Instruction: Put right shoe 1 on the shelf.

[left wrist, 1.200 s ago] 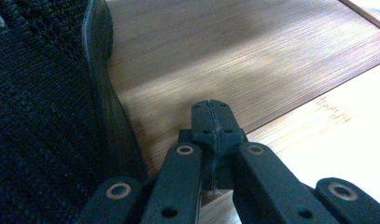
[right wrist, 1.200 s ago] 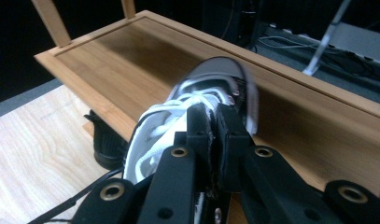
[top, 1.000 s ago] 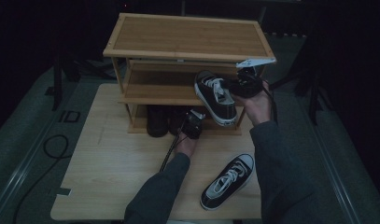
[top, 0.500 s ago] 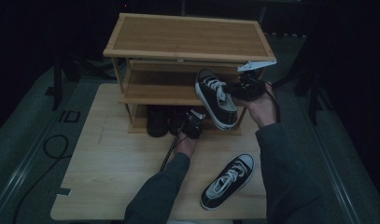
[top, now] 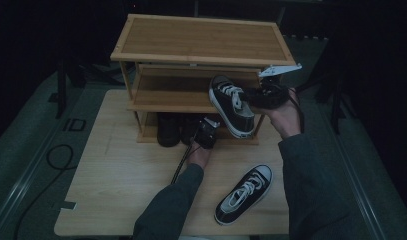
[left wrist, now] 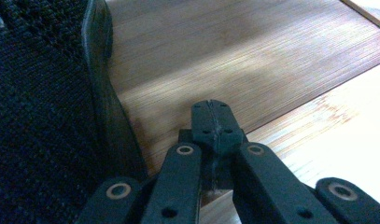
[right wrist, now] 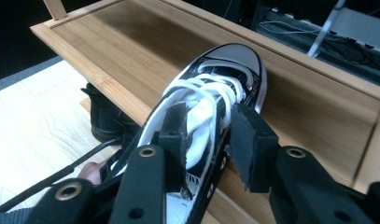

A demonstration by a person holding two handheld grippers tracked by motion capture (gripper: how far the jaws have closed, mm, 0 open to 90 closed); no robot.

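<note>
Right gripper point(right wrist: 206, 140) releasing sneaker point(right wrist: 211, 116) onto middle shelf point(right wrist: 131, 51).
Its jaws are parting, having just been opening; the right pad is standing off the shoe's collar, the toe resting on the shelf and the heel overhanging. Left gripper point(left wrist: 211, 119) is sitting clenched, empty, beside a dark shoe point(left wrist: 43, 107). Judged next: back out, fetch second sneaker point(top: 243, 195) on the table point(top: 116, 185).

The black shoe point(left wrist: 43, 116) beside the left gripper point(left wrist: 211, 116) ran off the frame's left and top edges, so its shape was lost. The sneaker point(right wrist: 211, 126) on the rack's middle shelf point(right wrist: 108, 51) had its heel hidden behind the right gripper point(right wrist: 211, 135). Dark footwear point(top: 168, 129) under the lowest shelf sat in shadow, too dim to count.
</note>
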